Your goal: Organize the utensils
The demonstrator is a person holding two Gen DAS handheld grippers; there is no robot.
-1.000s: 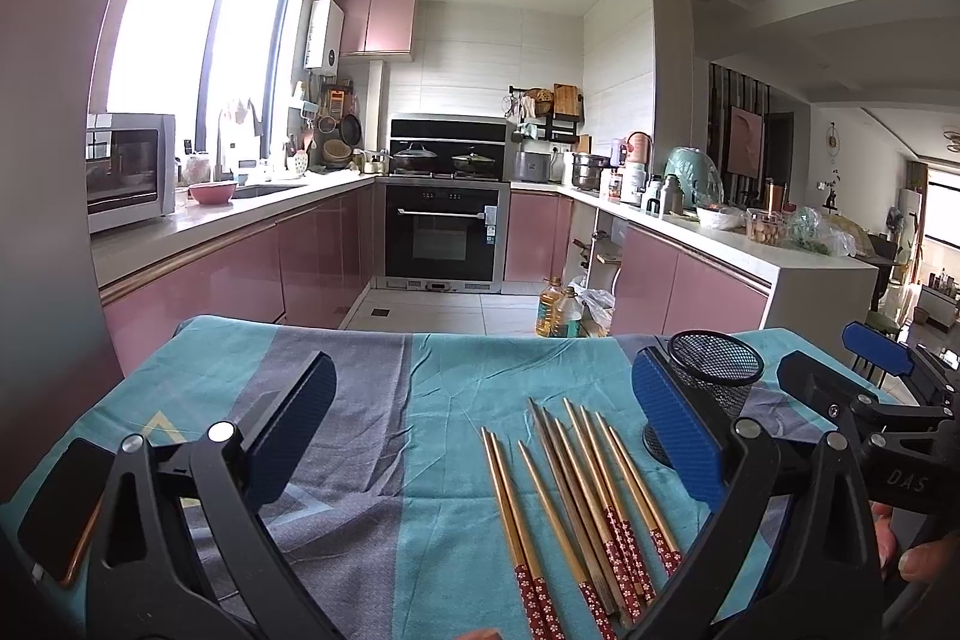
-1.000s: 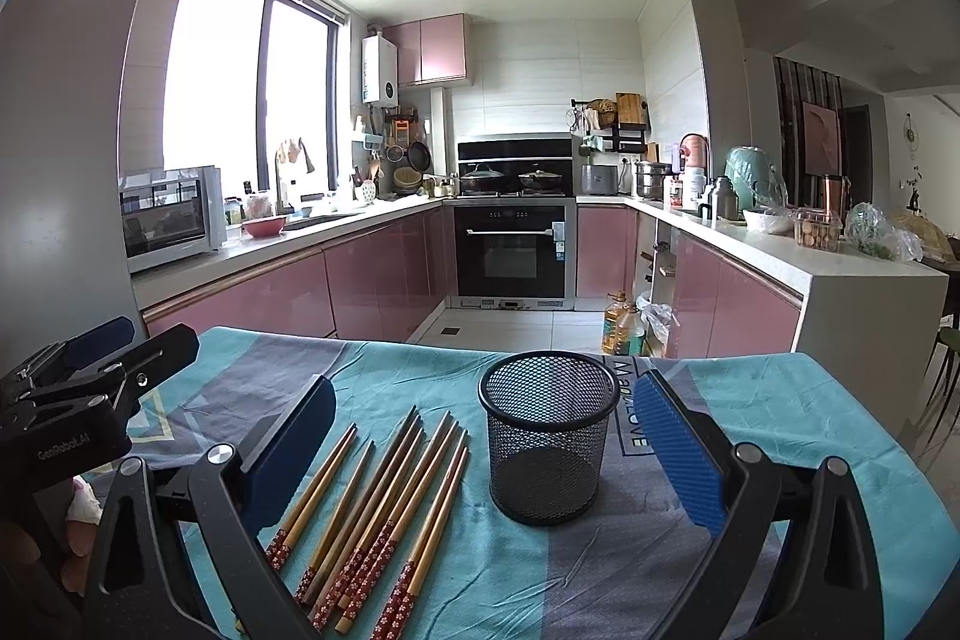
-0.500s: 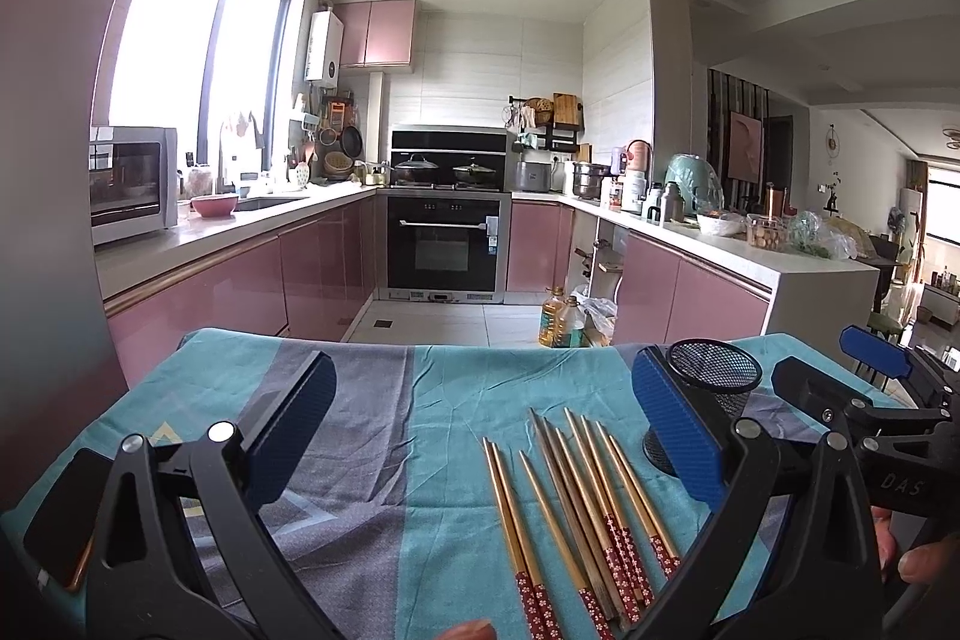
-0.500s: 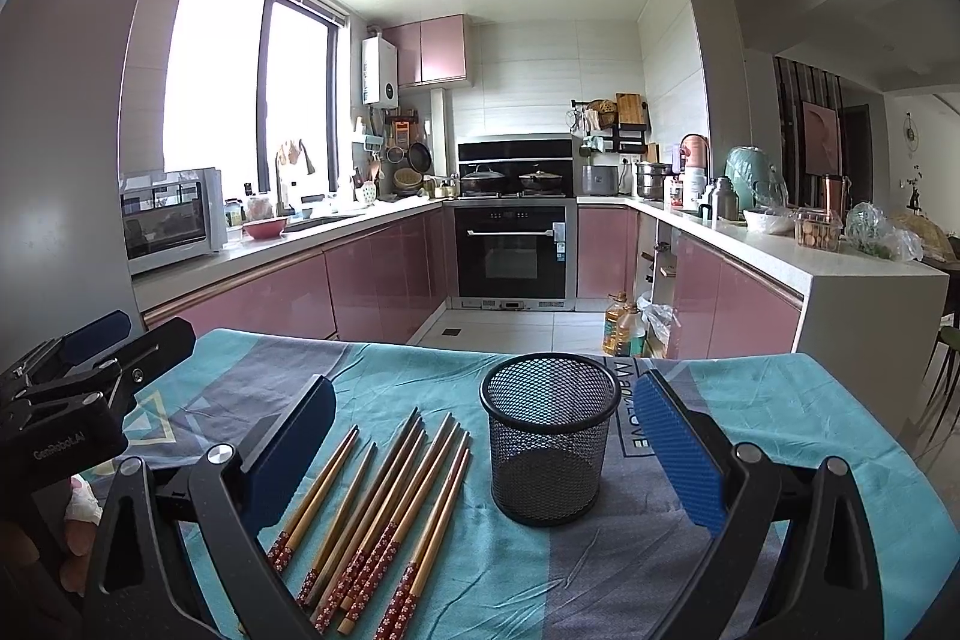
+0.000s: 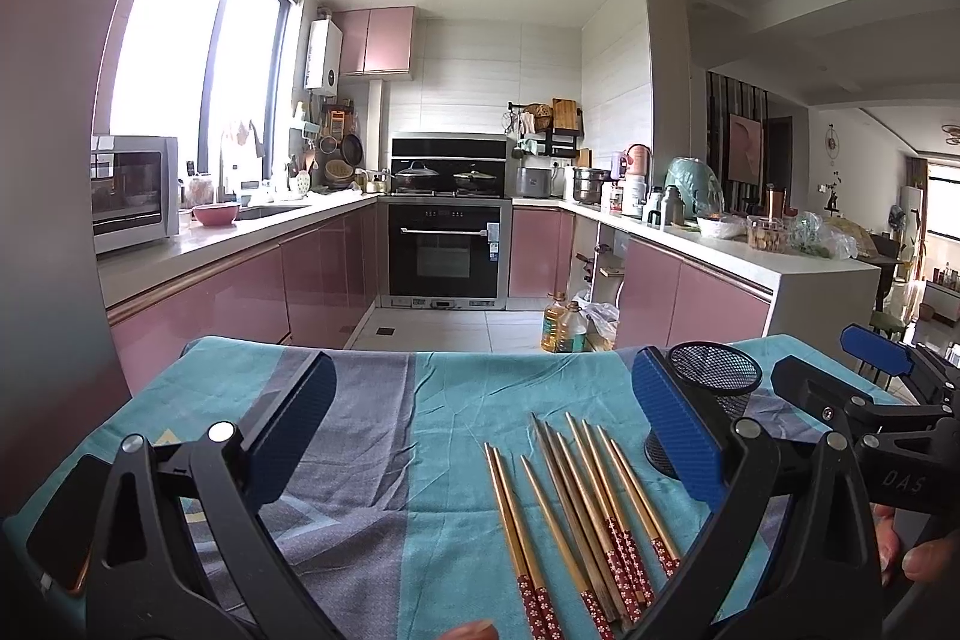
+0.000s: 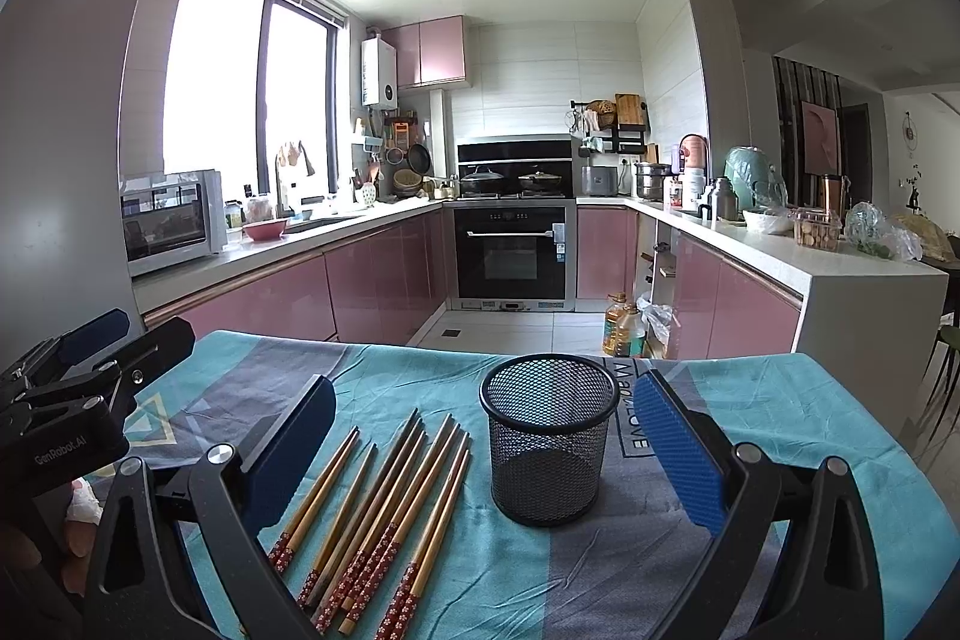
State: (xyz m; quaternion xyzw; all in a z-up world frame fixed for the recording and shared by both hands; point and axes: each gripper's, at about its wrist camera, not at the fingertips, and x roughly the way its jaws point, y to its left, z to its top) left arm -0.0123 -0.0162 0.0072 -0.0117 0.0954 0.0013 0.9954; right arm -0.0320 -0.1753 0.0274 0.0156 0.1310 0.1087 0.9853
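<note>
Your left gripper (image 5: 480, 436) has tilted up slightly; both grippers' fingers spread wide, empty. Chopsticks (image 6: 384, 514) lie flat beside mesh cup (image 6: 549, 439) w/ nothing inside. Next, prob: right gripper (image 6: 480, 436) pinches one stick

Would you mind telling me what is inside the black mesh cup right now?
Nothing shows inside the mesh cup: through its wall only the dark base appears. All the chopsticks lie on the tablecloth beside it.
</note>
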